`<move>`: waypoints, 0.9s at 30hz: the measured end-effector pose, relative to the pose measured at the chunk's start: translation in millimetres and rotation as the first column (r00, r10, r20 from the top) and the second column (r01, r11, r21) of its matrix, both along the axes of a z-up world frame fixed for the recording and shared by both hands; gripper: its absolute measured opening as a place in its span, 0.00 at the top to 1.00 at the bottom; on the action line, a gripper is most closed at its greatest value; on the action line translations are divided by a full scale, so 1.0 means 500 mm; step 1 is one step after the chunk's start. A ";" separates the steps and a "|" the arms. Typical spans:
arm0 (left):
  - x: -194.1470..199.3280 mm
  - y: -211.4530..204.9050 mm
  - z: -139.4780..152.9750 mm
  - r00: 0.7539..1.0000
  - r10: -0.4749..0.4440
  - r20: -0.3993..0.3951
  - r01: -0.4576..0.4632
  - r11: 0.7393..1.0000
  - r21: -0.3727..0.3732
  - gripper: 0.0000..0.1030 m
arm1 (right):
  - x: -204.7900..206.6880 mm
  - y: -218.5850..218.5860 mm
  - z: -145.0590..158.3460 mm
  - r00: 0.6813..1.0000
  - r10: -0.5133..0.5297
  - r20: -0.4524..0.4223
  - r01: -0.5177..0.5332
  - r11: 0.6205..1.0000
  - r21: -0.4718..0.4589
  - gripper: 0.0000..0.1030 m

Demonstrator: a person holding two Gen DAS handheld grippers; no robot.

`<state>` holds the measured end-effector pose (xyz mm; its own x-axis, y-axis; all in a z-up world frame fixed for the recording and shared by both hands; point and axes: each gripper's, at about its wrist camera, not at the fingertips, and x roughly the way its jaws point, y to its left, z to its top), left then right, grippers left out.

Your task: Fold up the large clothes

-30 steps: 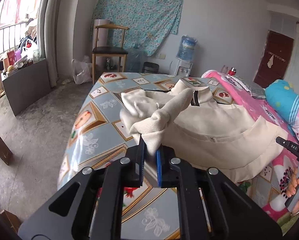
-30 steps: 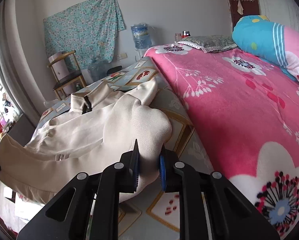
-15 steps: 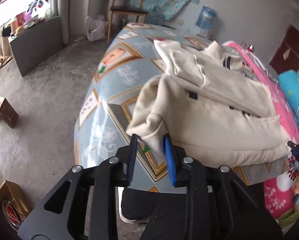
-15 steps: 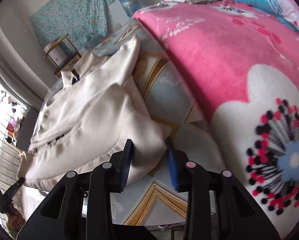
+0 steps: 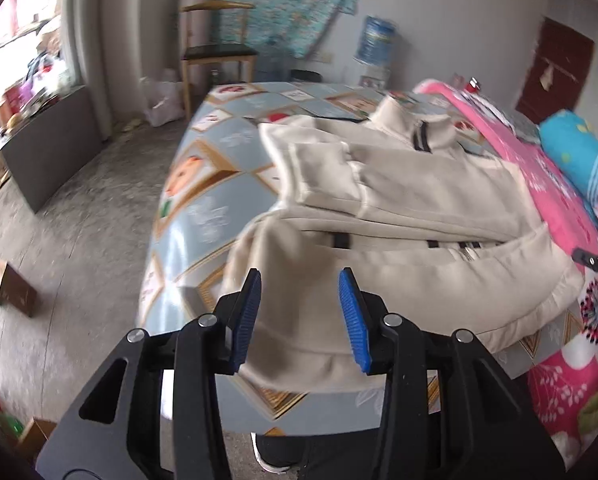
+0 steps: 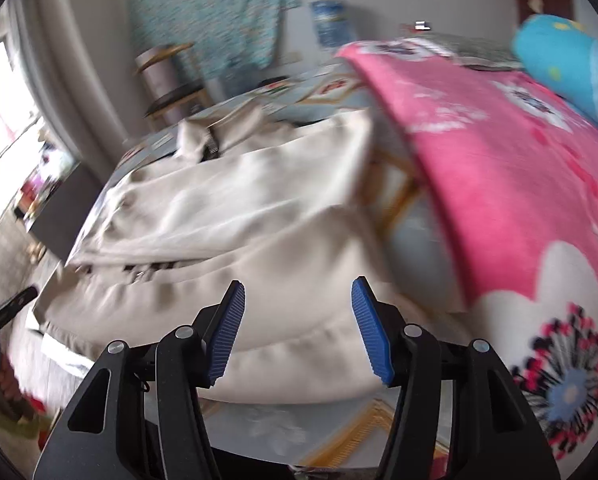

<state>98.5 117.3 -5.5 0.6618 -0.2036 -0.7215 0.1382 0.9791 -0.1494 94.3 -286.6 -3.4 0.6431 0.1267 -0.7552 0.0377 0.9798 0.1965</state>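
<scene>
cream jacket [image 5: 419, 216], folded, zip closed

Both cameras are sitting close above the near edge of the bed [image 5: 203, 216], each looking forward and downward along its own gripper's fingers. The left one is facing the bed's floor-side corner, the right one its pink blanket [image 6: 479, 152] side. Both are sharing the cream jacket [image 5: 419, 216] and the far wall.

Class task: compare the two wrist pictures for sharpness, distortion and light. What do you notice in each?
Left wrist view: fisheye bending at the edges, mild blur on the cream jacket, bright window glare at far left. Right wrist view: heavier motion smear across the jacket and pink blanket, while the blue fingers stay crisp.
</scene>
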 end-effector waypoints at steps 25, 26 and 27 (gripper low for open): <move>0.022 -0.189 -0.043 0.961 -0.275 0.039 0.253 0.925 0.284 0.97 | 0.074 0.230 -0.049 0.958 0.261 -0.117 -0.280 0.936 -0.211 0.99; 0.020 -0.187 -0.024 0.958 -0.278 0.063 0.250 0.926 0.284 0.97 | 0.075 0.227 -0.035 0.960 0.259 -0.102 -0.275 0.939 -0.205 0.99; 0.019 -0.183 -0.003 0.955 -0.282 0.090 0.248 0.928 0.277 0.97 | 0.075 0.226 -0.020 0.964 0.254 -0.080 -0.265 0.942 -0.205 0.99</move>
